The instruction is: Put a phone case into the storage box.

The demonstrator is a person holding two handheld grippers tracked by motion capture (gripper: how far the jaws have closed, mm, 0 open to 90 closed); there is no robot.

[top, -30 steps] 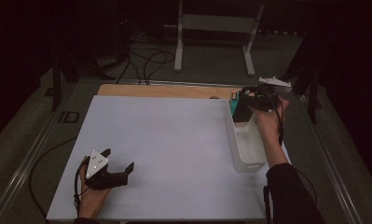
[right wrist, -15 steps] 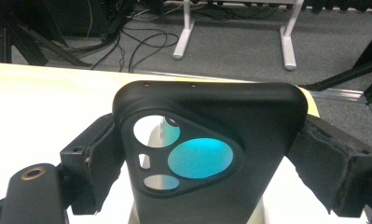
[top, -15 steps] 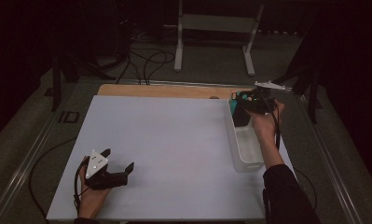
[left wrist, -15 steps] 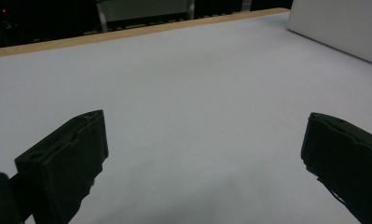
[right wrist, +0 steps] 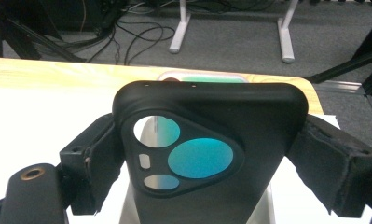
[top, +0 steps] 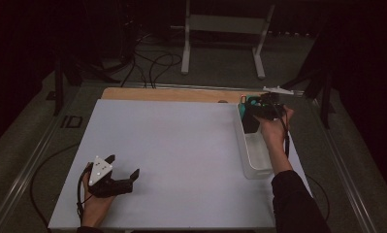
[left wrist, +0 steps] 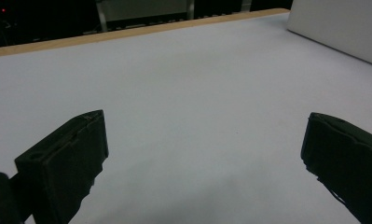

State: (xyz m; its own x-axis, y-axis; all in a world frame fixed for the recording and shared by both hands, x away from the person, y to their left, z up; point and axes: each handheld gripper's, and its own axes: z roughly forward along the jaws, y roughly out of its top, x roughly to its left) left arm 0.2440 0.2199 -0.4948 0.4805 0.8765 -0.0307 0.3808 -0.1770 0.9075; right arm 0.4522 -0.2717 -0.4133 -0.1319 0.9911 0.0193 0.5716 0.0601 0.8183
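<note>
Right gripper (top: 251,118), jaws clamped on black phone case (right wrist: 207,154), now holds it slightly farther along the clear bin's (top: 256,158) far end; left gripper (top: 123,170) remains wide open on the table (top: 181,145).

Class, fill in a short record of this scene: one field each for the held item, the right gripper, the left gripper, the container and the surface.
Held item: black phone case, camera cut-outs showing
Right gripper: right gripper shut on the case's sides, above the bin
Left gripper: left gripper open, holding nothing, low over the table
Container: clear plastic bin at the table's right edge
Surface: white table
</note>
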